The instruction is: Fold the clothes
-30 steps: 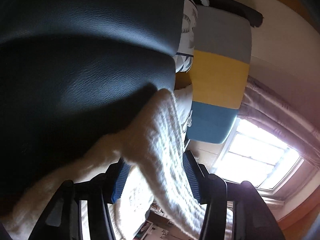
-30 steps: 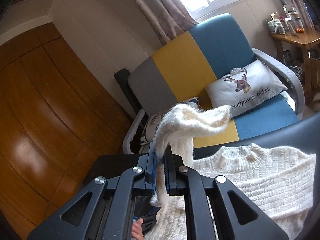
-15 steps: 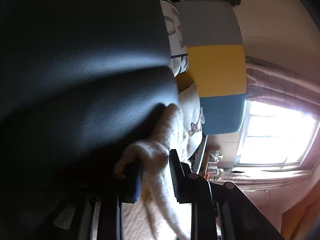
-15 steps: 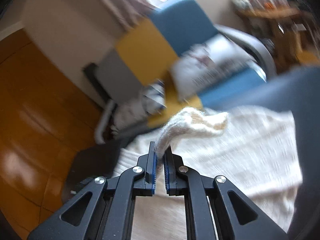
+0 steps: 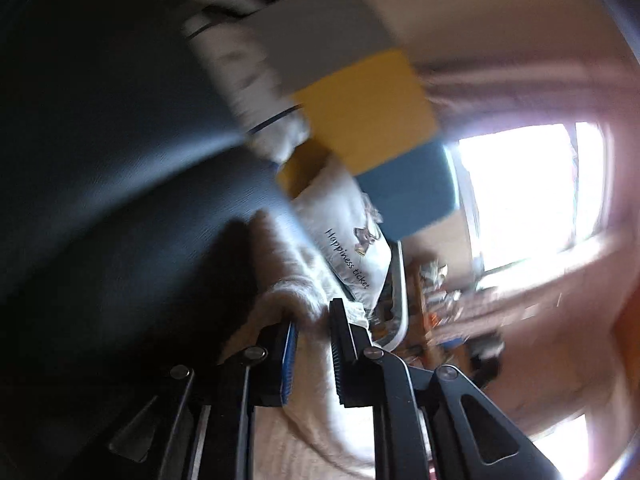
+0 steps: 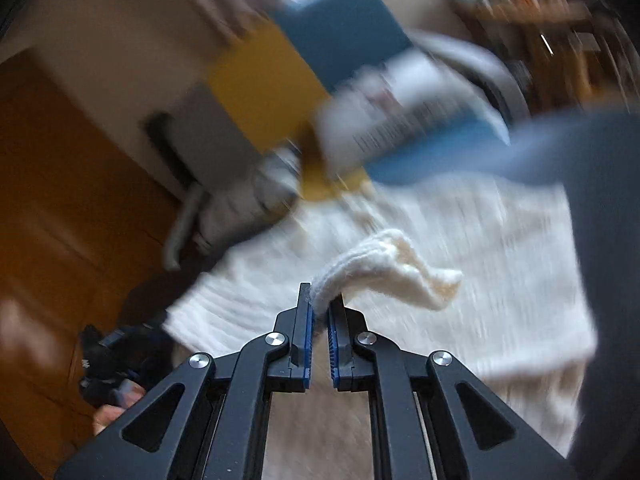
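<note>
Two grippers on one white sweater (image 6: pixel 460 248) spread over dark cushion (image 5: pixel 100 120): right gripper (image 6: pixel 319 312) clamped on cuff (image 6: pixel 384 268); left gripper (image 5: pixel 314 322) jaws closing around knit fold, both views blurred

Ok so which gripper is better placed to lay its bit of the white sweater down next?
Right, probably. The right gripper is shut on a sleeve end already hanging over the spread sweater; the left gripper is only closing on an edge.
</note>
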### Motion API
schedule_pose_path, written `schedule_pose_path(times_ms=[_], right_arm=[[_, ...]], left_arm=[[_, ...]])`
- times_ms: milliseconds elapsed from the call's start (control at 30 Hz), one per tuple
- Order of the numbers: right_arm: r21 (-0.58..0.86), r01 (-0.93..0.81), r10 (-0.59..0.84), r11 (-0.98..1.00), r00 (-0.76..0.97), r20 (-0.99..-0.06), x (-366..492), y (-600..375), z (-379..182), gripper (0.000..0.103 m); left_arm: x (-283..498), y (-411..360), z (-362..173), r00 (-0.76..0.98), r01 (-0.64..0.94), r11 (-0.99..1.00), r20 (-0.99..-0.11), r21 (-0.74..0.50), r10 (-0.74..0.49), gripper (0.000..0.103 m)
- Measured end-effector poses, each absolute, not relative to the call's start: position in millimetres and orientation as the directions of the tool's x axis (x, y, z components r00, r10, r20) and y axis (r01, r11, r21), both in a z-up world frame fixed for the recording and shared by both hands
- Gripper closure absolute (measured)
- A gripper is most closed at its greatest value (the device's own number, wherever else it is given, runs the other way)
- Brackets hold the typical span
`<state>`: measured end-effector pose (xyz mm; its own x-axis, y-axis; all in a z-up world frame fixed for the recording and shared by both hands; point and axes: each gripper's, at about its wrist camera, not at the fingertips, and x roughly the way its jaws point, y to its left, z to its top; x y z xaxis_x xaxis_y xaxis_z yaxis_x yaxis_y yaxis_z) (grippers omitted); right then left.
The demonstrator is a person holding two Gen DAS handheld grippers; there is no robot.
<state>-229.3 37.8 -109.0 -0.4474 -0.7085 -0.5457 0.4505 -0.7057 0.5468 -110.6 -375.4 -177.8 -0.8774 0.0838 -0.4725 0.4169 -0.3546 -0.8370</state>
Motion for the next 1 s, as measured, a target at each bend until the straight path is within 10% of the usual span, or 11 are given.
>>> schedule_pose_path(times_ms=[300, 700, 1000], right_arm=[[0.572, 0.207, -0.605, -0.794, -0.363, -0.709, -243, 74, -205, 0.096], [0.680, 0.128, -0.667, -0.722, -0.390, -0.635, -243, 92, -220, 0.089], [0.355, 0.291, -0.458, -0.888, -0.493, -0.740, -235, 51, -176, 0.092]], left_arm=[[-101, -369, -200, -0.802, 0.502, -0.434, -0.590, -0.748, 0.088, 0.090], [-97, -370, -209, -0.811, 0.485, -0.340, -0.560, -0.806, 0.171, 0.087], [-104, -351, -180, -0.780, 0.511, -0.543, -0.625, -0.666, 0.033, 0.095]])
